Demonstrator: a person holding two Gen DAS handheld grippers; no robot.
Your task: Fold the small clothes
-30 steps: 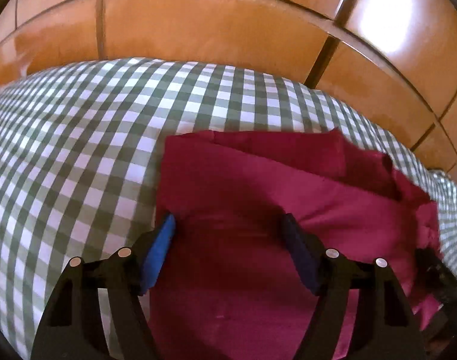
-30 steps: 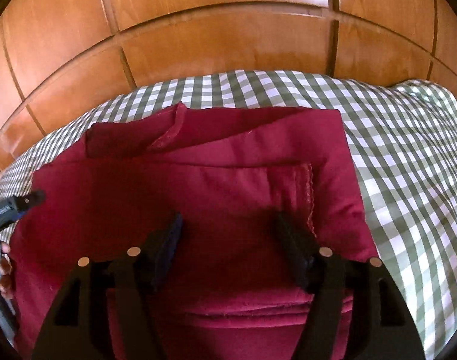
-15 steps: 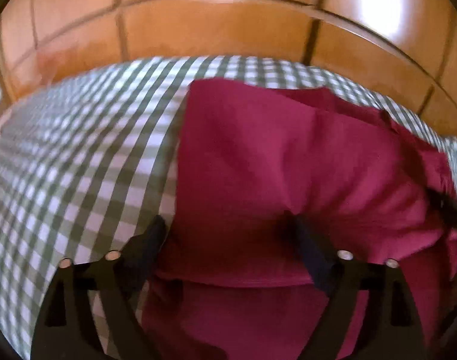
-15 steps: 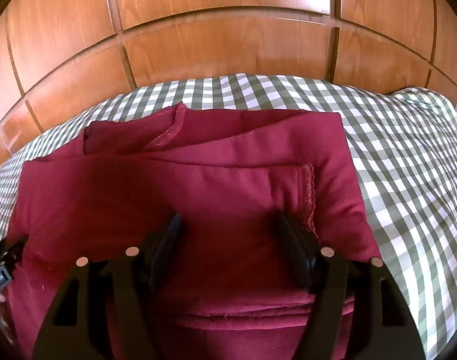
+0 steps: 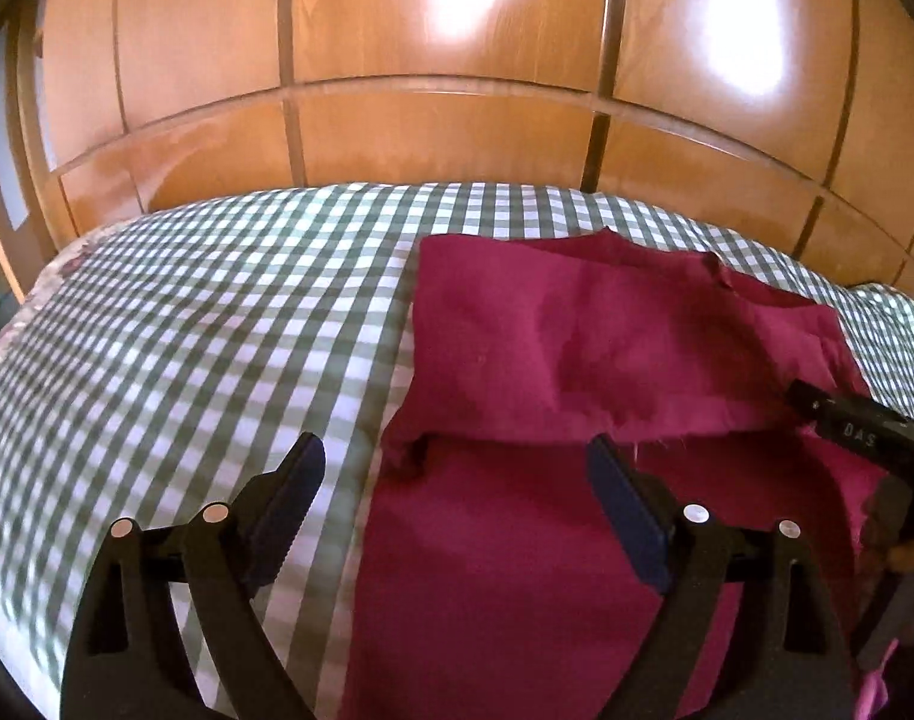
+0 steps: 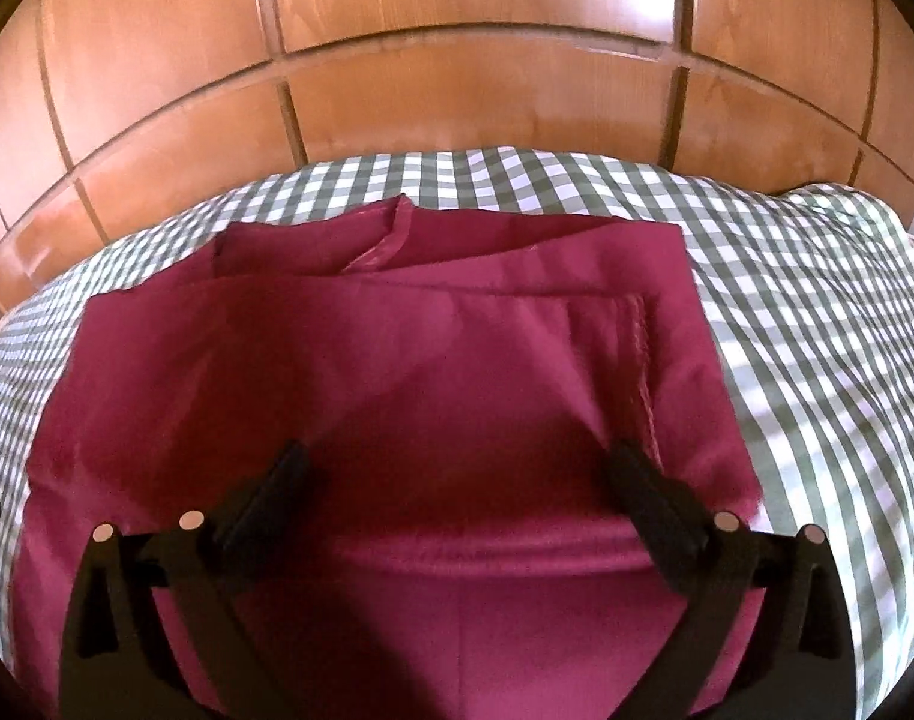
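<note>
A dark red garment point(image 5: 577, 360) lies partly folded on the green-and-white checked cover point(image 5: 186, 330). Its far part is folded over the near part, with a raw edge across the middle. My left gripper point(image 5: 453, 474) is open and empty, above the garment's left edge. In the right wrist view the garment point(image 6: 396, 372) fills the middle, with a stitched hem on its right side. My right gripper point(image 6: 457, 480) is open and empty, low over the garment's near part. The right gripper's body shows at the right edge of the left wrist view point(image 5: 859, 432).
A wooden panelled wardrobe point(image 5: 426, 120) stands right behind the bed. The checked cover point(image 6: 817, 330) spreads to the right of the garment and to its left. The bed's left edge point(image 5: 42, 276) drops off at the far left.
The left gripper has pulled back and lifted from the garment, leaving the folded layer lying down. The right gripper has moved slightly nearer the cloth. Both stay open.
</note>
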